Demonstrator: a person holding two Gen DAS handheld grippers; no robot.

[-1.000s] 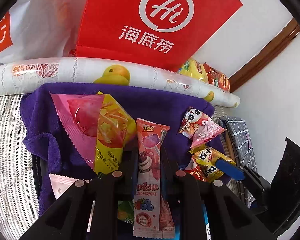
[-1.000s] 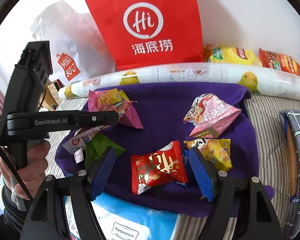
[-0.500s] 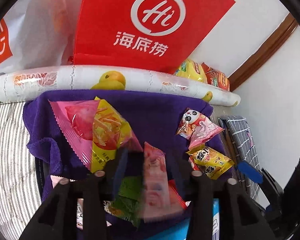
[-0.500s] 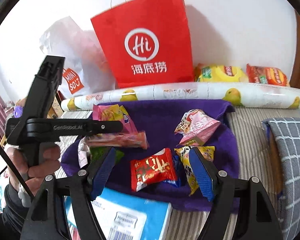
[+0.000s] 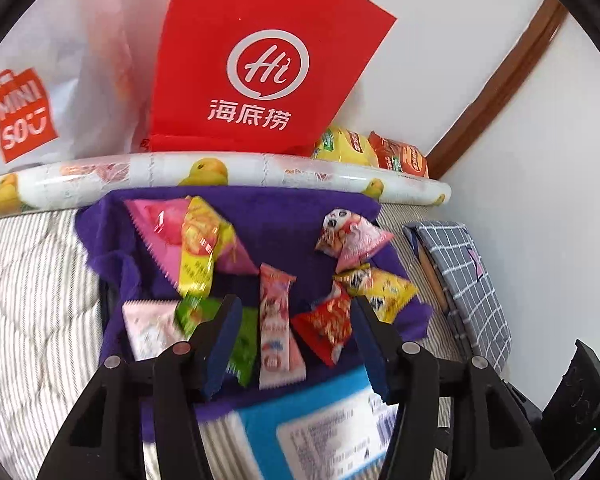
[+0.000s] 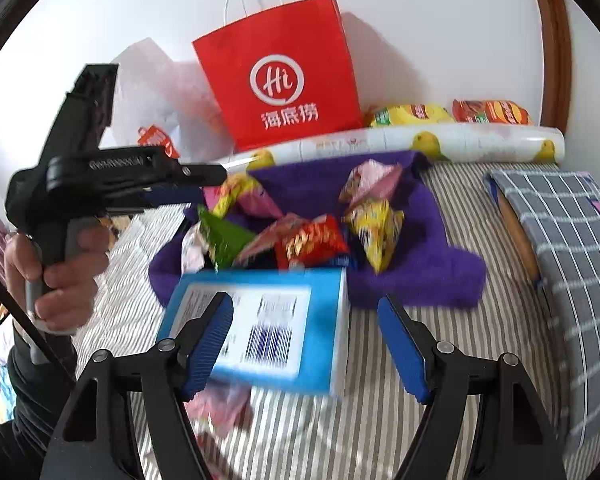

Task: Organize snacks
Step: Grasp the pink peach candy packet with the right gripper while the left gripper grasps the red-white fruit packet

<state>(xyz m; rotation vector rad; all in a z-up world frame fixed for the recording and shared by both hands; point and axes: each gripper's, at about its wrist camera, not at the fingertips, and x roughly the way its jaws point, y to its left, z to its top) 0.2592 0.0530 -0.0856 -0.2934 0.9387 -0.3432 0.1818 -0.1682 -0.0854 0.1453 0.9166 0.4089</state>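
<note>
Our left tongs [image 5: 292, 344] have just been opening, nothing gripped, right tongs [image 6: 304, 344] agape too; we judge the pink lolly packet [image 5: 275, 328], mid-frame, light, crinkly, slippery; best pinched across its flat middle.

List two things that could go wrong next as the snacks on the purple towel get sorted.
1. The snack packets overlap in a heap on the purple towel, so a gripper may pinch two at once.
2. The blue box lies over the towel's near edge; reaching past it could knock it or drag the towel.
</note>
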